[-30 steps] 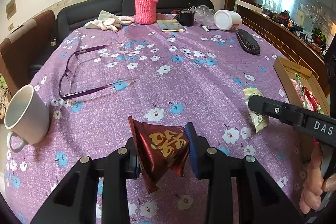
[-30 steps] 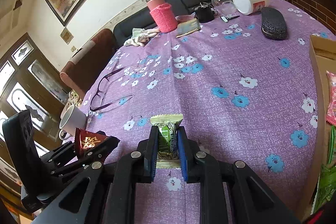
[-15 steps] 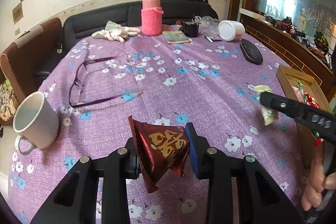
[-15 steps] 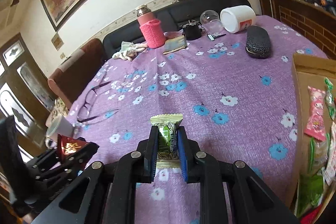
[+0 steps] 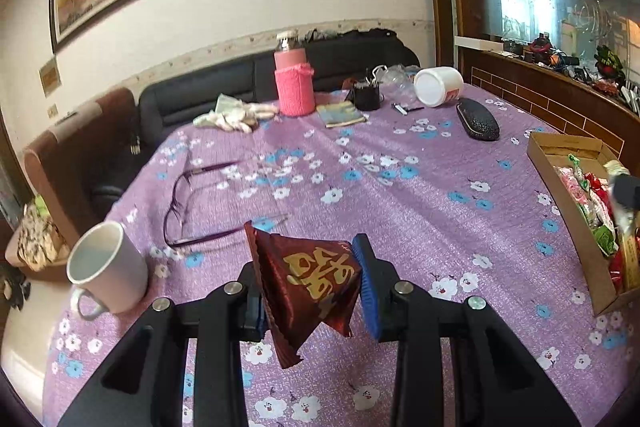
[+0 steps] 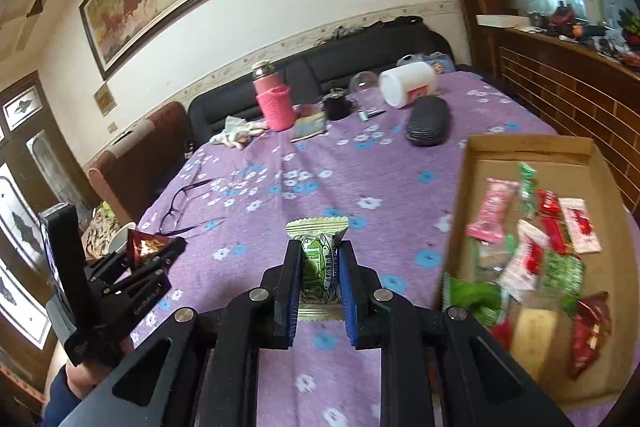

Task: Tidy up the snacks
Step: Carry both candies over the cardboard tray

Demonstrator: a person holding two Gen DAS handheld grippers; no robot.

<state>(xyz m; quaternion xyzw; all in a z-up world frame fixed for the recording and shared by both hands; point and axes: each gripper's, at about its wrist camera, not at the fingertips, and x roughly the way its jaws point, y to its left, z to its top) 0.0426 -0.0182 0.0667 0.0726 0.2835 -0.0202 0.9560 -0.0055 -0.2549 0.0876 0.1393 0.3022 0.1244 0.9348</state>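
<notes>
Right tool [image 6: 319, 267]: clamped on green snack packet [image 6: 318, 259]; cardboard box [image 6: 528, 147] of snacks lies just to its right, nearer this hand; left tool [image 5: 310, 285]: clamped on red triangular packet [image 5: 308, 279], above desk [image 5: 400, 195], farther off.

Two grippers are in view: the left gripper [image 5: 310, 281] with one dark red triangular snack packet [image 5: 312, 283] between its pads, and the right gripper [image 6: 318, 267] with one green snack packet [image 6: 318, 261]. One cardboard box [image 6: 528, 149] lies at the right of the table; the loose snacks inside are blurred, roughly a dozen, and an exact count cannot be made. Near the left edge stands one white mug [image 5: 106, 267], with one pair of purple glasses [image 5: 188, 203] beyond it. At the far side are one pink flask [image 5: 293, 83], one white jar [image 5: 438, 87] on its side, one black glasses case [image 5: 478, 118] and one small booklet [image 5: 341, 114].
</notes>
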